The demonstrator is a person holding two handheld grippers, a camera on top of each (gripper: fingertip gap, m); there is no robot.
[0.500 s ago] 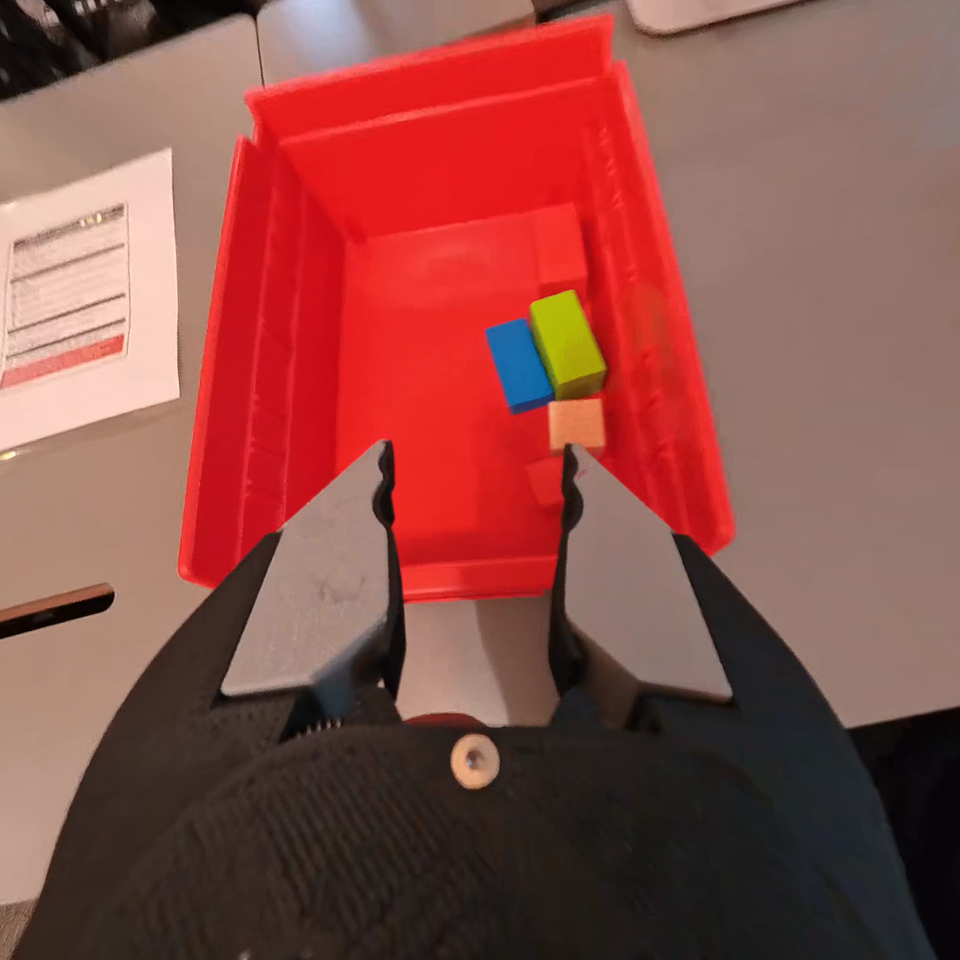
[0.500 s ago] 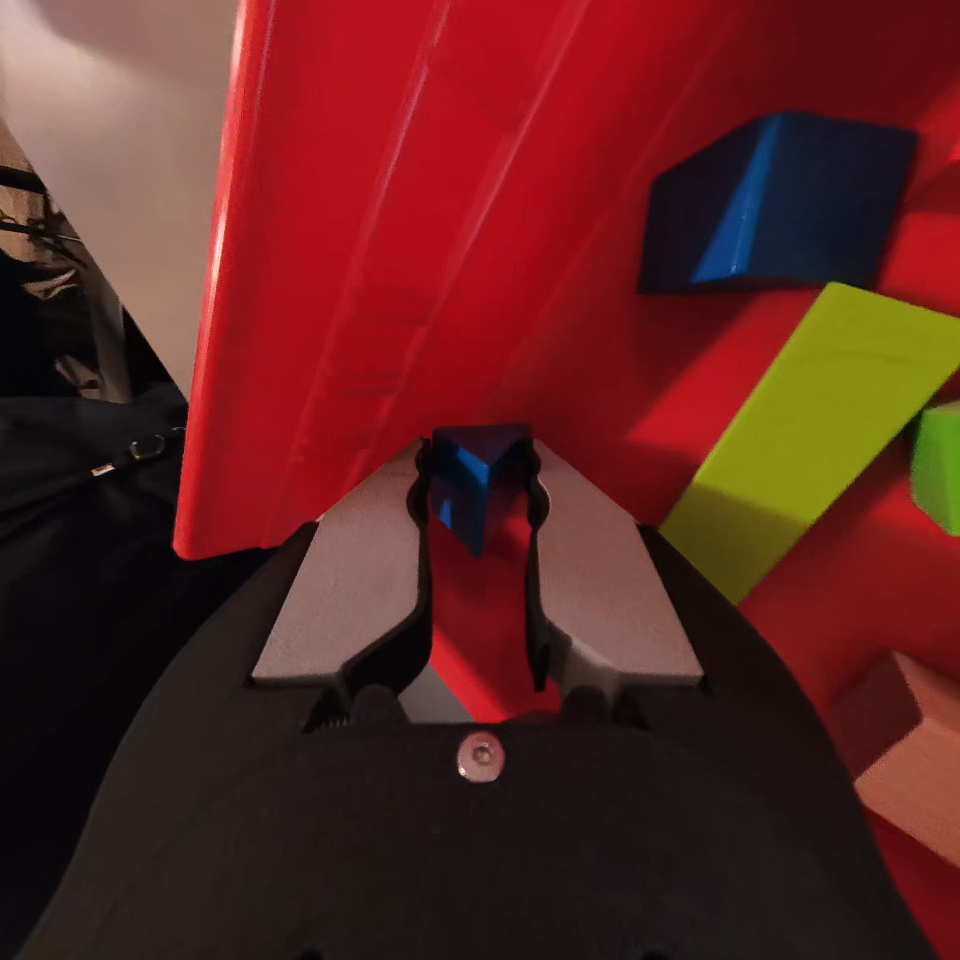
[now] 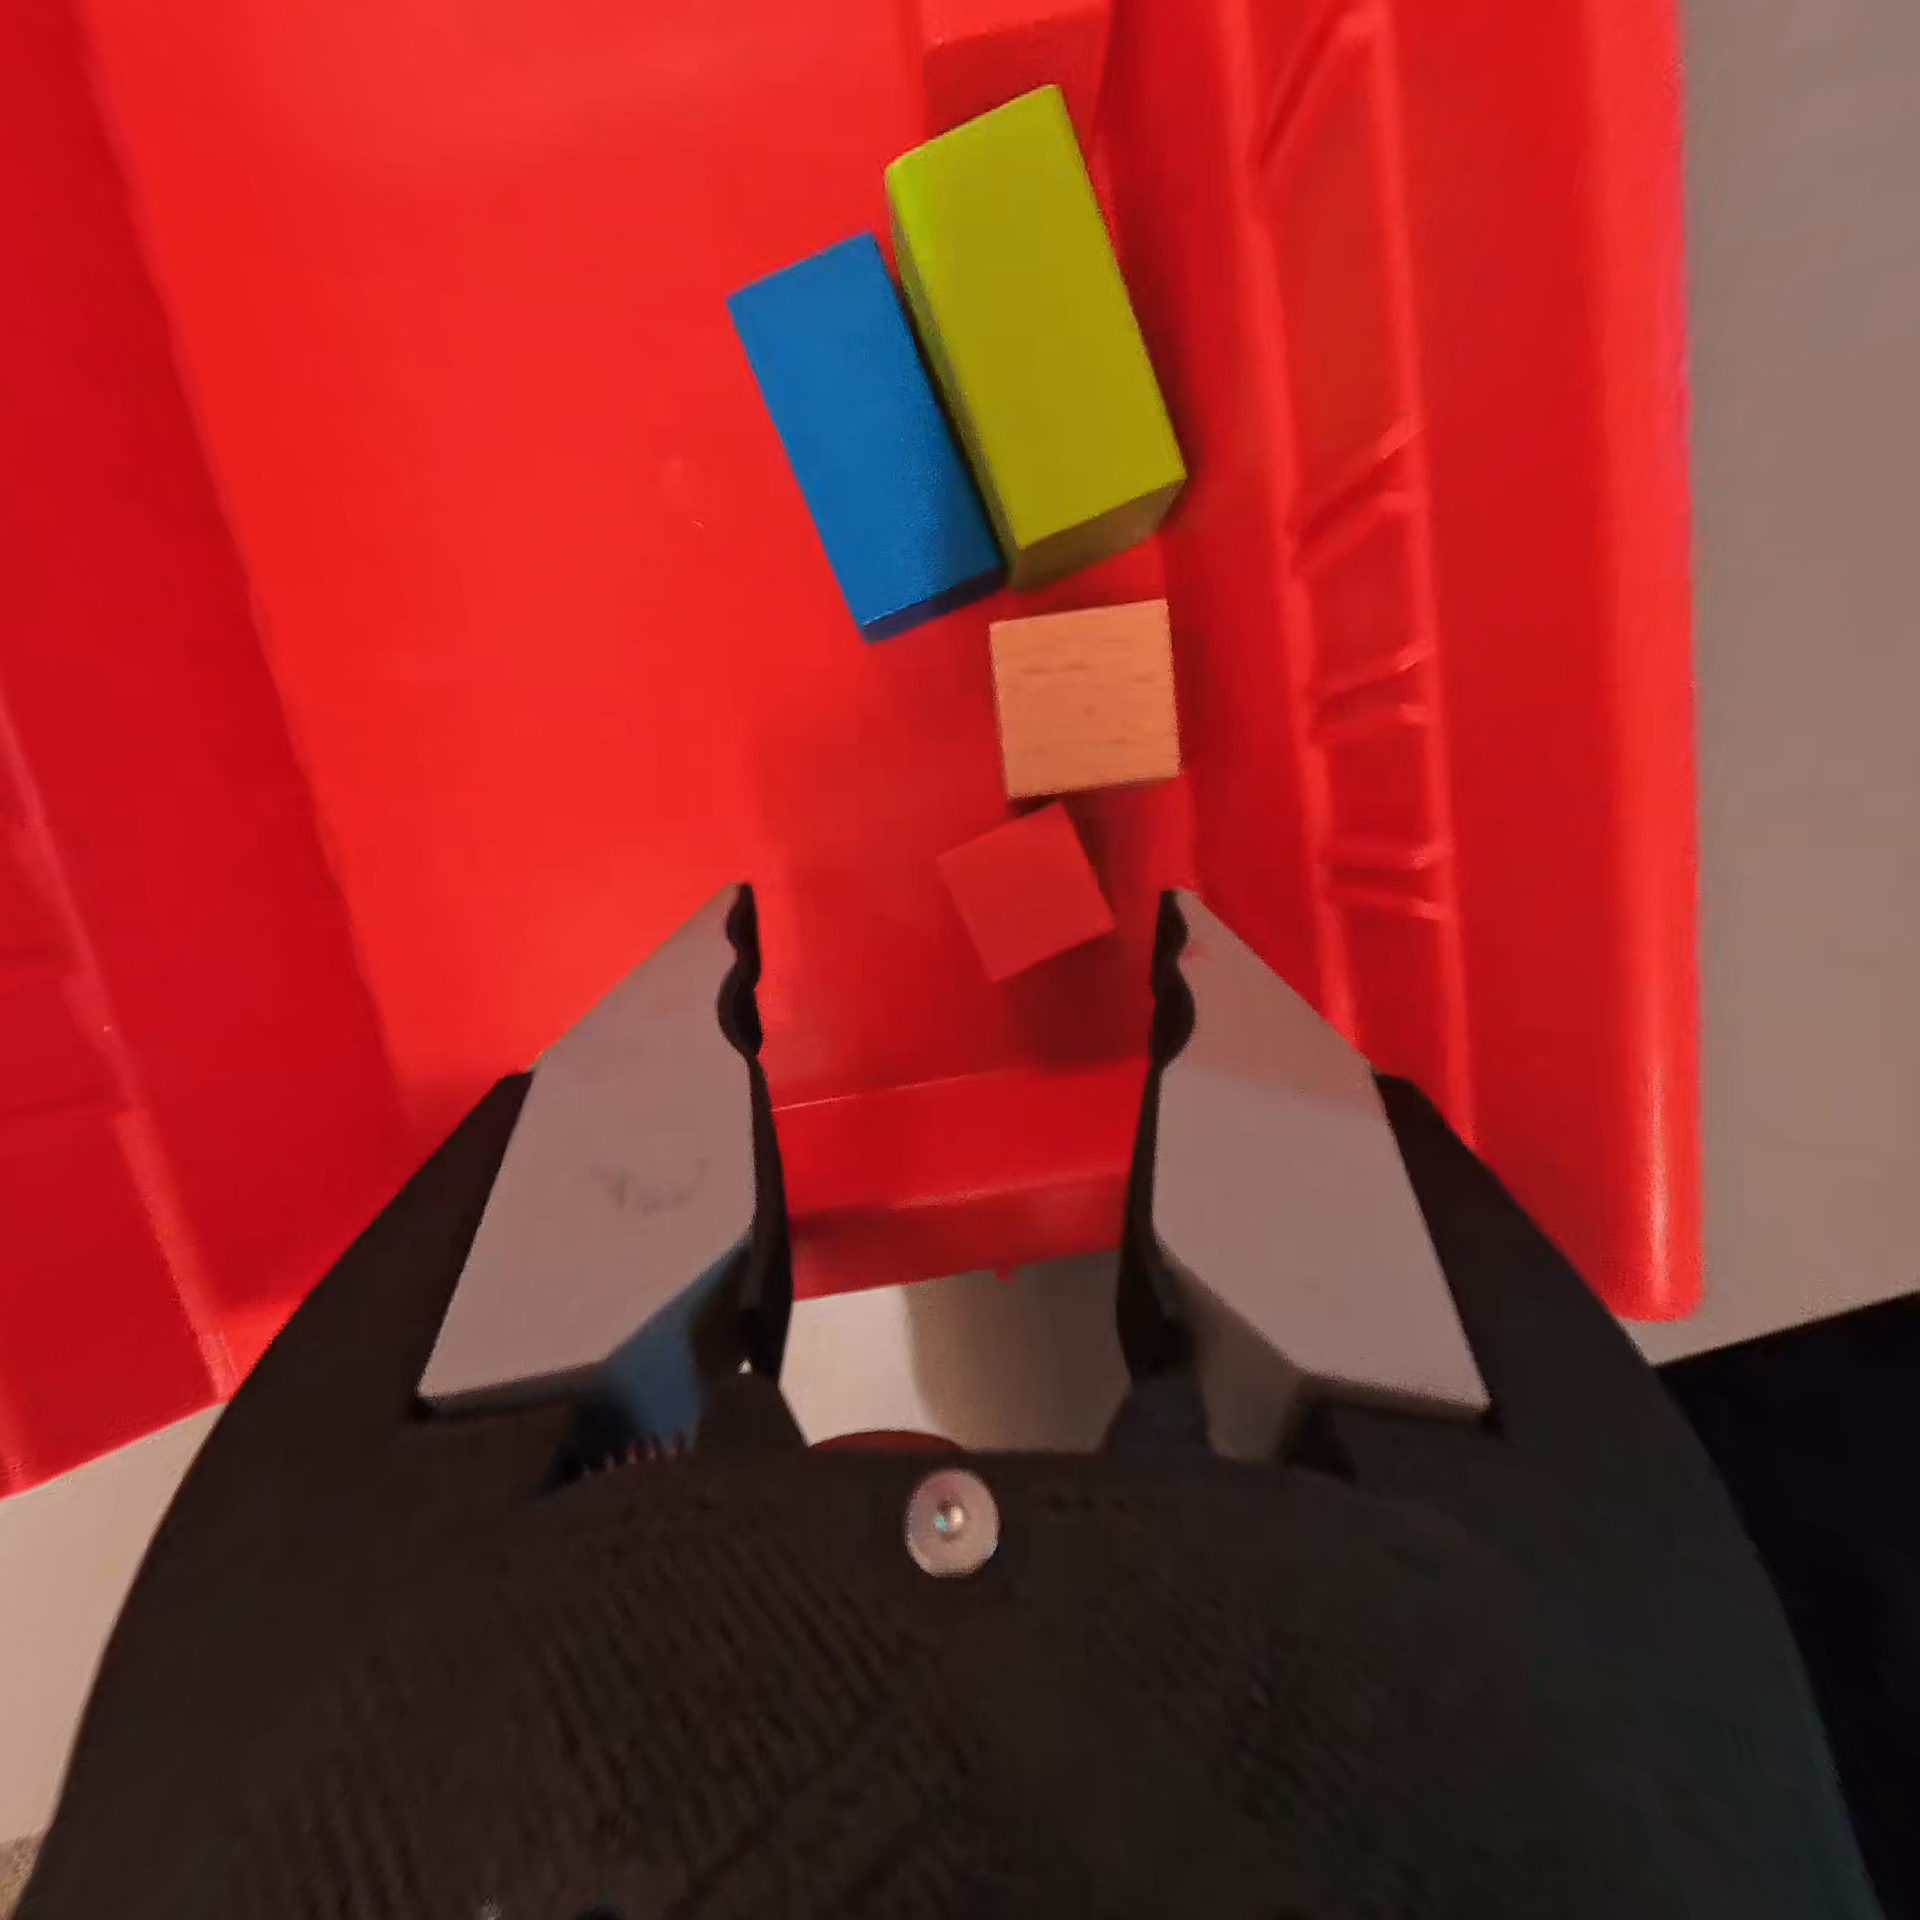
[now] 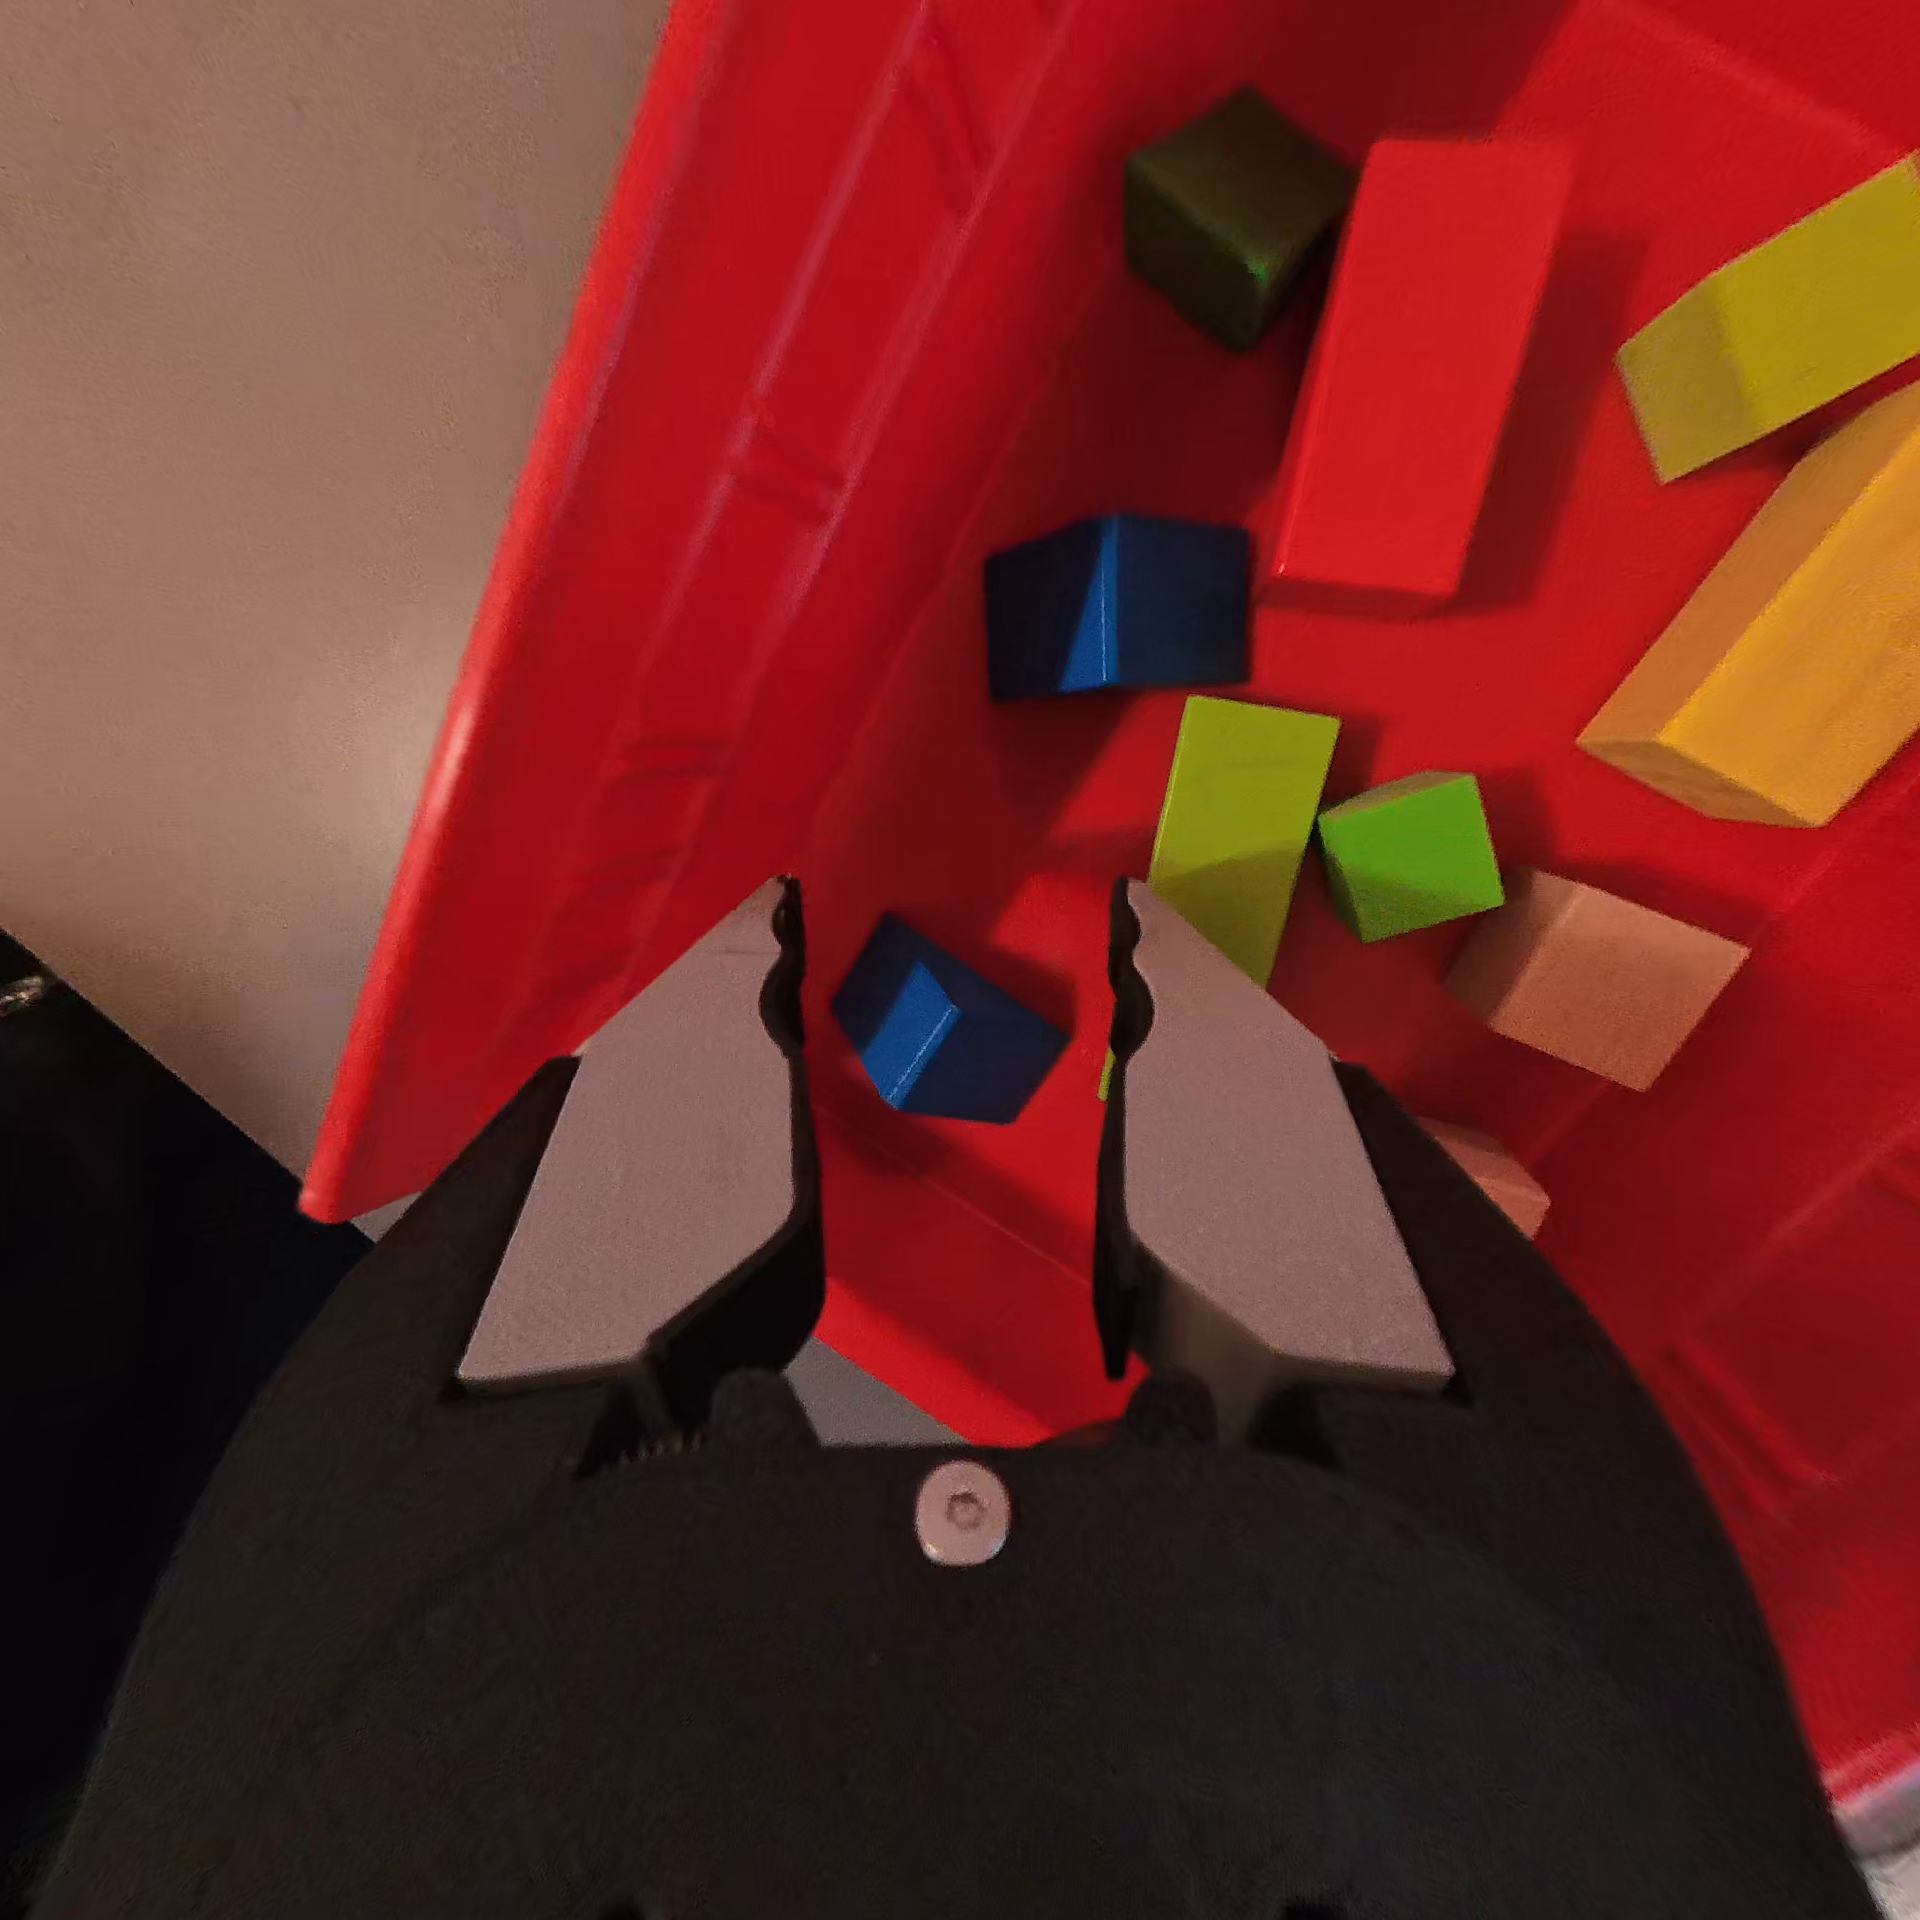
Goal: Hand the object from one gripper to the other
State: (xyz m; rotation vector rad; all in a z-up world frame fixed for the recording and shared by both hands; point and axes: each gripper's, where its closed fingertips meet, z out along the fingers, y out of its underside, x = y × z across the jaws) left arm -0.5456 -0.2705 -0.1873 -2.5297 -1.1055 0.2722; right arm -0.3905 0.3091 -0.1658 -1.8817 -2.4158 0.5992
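Grey fingertips are framing both views, and neither pair is gripping anything. Your right gripper (image 4: 951, 904) is hanging spread over a red bin (image 4: 665, 582), with a small blue cube (image 4: 940, 1023) sitting between the pads but clear of both; it looks to be lying tilted on the bin floor, though blur is making that hard to confirm. Your left gripper (image 3: 951, 914) is also standing wide apart over a red bin (image 3: 1538, 727), aiming at a small red cube (image 3: 1023, 894) lying just beyond the tips and off toward the right finger.

Farther in, a bare wooden cube (image 3: 1081, 696) is sitting close behind the red one, then a blue block (image 3: 862, 436) and a lime block (image 3: 1029, 322) are lying side by side, touching.

Risks from here, as I judge them: closing on the red cube off-centre could be pushing it into the wooden cube or the wall. On the right, the tilted blue cube may be twisting out if you are pinching it across a corner.
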